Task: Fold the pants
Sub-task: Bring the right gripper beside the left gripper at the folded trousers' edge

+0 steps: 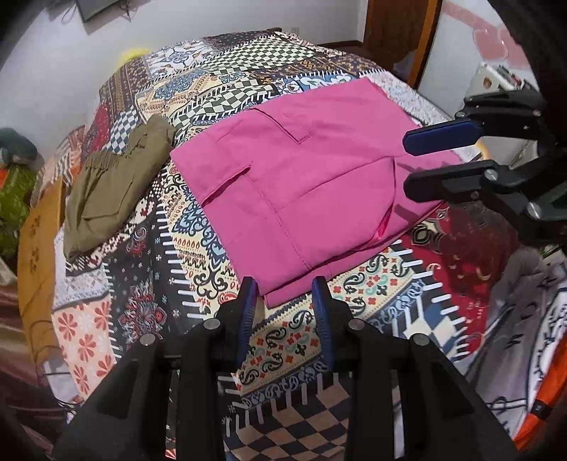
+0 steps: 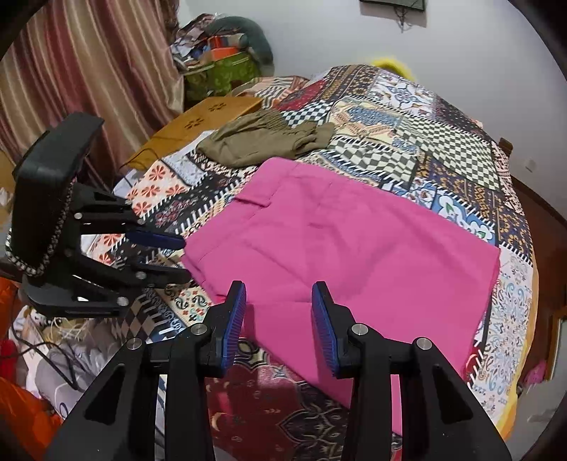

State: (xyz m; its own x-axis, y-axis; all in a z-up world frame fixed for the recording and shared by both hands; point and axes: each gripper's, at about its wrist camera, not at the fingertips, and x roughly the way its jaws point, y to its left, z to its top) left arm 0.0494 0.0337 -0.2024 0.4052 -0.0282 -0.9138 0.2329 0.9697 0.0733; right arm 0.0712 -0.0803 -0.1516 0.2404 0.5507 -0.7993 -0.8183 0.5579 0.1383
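Pink pants (image 1: 312,170) (image 2: 354,248) lie folded into a flat rectangle on the patterned bedspread (image 1: 198,227) (image 2: 425,117). My left gripper (image 1: 285,294) hovers over the pants' near corner, jaws apart, with nothing pinched between its blue pads. In the right wrist view it appears at the left side (image 2: 184,259), just beside the pants' edge. My right gripper (image 2: 279,289) stands open above the near edge of the pink cloth, gripping nothing. The left wrist view shows it at the right (image 1: 407,163), above the pants' other end.
Olive pants (image 1: 106,191) (image 2: 262,142) lie crumpled on the bed beyond the pink ones. A mustard-coloured panel (image 1: 39,241) (image 2: 198,124) rests at the bed's edge. Striped curtains (image 2: 88,71) and a pile of bags (image 2: 223,71) stand by the wall. A wooden door (image 1: 397,32) is behind the bed.
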